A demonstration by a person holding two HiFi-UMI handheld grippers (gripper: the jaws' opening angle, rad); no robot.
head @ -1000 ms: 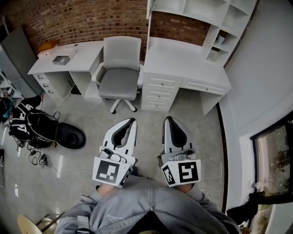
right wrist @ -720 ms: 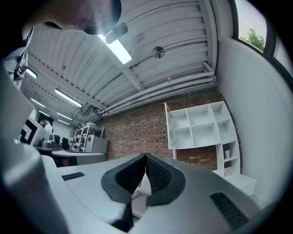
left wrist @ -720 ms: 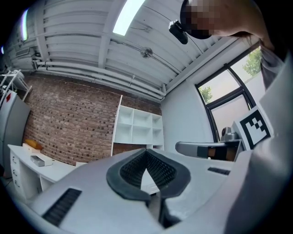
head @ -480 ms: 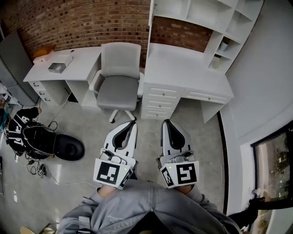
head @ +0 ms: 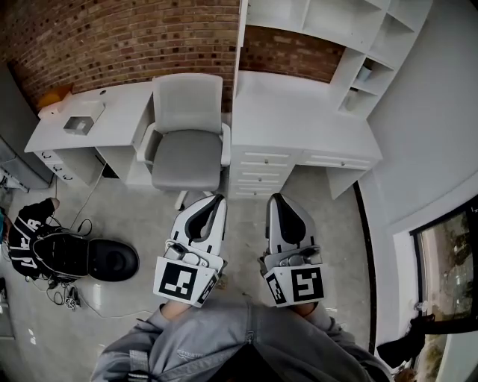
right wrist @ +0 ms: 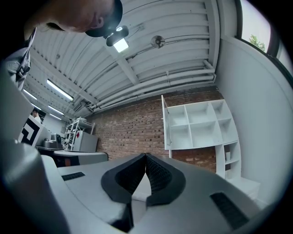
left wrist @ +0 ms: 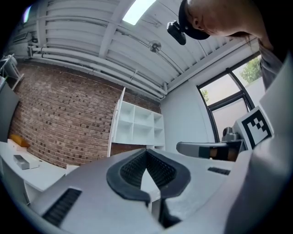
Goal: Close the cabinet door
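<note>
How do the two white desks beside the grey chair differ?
The left white desk carries a small grey box; the right white desk's top is bare. White cubby shelves stand over the right desk; only brick wall behind the left desk. Both are white with drawers.

No word is reading clearly anywhere. In the head view at nine o'clock, large white characters are showing on a crumpled black fabric bag (head: 30, 240), too folded to make out. At six o'clock, tiny pale print is sitting on the person's grey sweatshirt (head: 185, 352), too small to read. The black-and-white square-marker cubes (head: 181, 280) on both grippers are carrying patterns, not letters. In the right gripper view at nine o'clock, a small red diamond sign (right wrist: 78, 135) is showing on a tall white metal cabinet (right wrist: 86, 142), unreadable.
</note>
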